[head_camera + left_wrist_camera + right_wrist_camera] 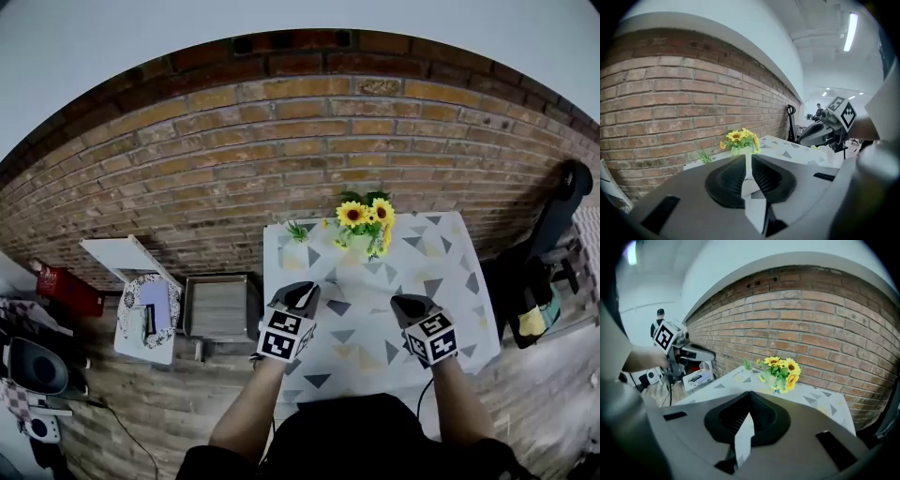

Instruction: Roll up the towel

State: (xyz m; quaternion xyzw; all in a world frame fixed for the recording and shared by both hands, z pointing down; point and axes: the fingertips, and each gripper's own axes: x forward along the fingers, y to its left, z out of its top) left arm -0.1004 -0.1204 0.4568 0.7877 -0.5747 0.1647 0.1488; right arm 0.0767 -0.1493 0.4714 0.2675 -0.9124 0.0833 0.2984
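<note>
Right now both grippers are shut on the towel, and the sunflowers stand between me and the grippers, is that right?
No. The sunflowers stand beyond the left gripper and the right gripper, by the brick wall, as the head view shows. Both grippers are indeed shut on the towel.

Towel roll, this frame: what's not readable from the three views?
- Head view: near edge of the towel, covered by the left gripper, the right gripper and the person's arms.
- Both gripper views: only a strip of towel shows between the shut jaws; each gripper's body hides the rest.
- Left gripper view: base of the sunflowers, behind the gripper body.
</note>
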